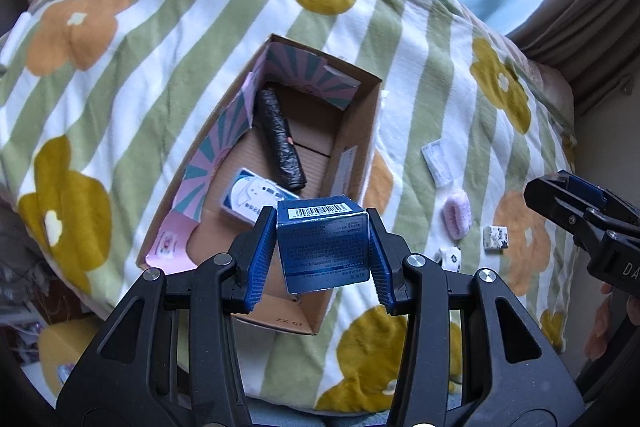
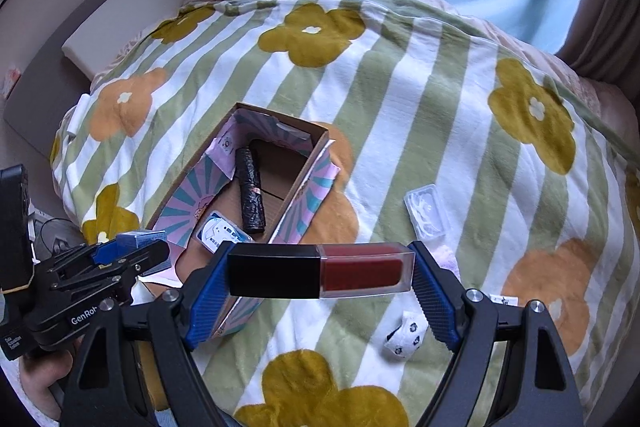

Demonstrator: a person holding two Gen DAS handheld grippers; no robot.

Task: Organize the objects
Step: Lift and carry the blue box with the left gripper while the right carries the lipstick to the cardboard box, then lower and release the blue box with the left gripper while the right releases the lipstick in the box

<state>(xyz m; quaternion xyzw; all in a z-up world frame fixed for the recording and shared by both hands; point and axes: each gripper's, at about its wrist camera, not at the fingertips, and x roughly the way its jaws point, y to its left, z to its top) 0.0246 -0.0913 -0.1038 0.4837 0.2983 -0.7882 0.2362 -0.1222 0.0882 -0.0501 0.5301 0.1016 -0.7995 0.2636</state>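
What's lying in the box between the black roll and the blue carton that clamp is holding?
A white-and-blue packet, seen in the left wrist view, inside the box between roll and carton.

The blanket (image 1: 408,39) is soft, fleecy cloth. The box (image 1: 352,131) is plain matt cardboard with printed paper flaps. The lipstick (image 2: 320,269) is glossy plastic, and the black roll (image 1: 280,139) looks crinkled and shiny.

Blue carton (image 1: 324,247), red lip gloss (image 2: 322,269) aloft

Both grippers were black plastic with blue ribbed pads (image 1: 256,259) on the fingers. Round silver screws (image 1: 416,260) sat on the arms. The left gripper (image 2: 132,255), at nine o'clock in the right view, had white letters "GenRob". Bare skin (image 2: 44,379) showed under it.
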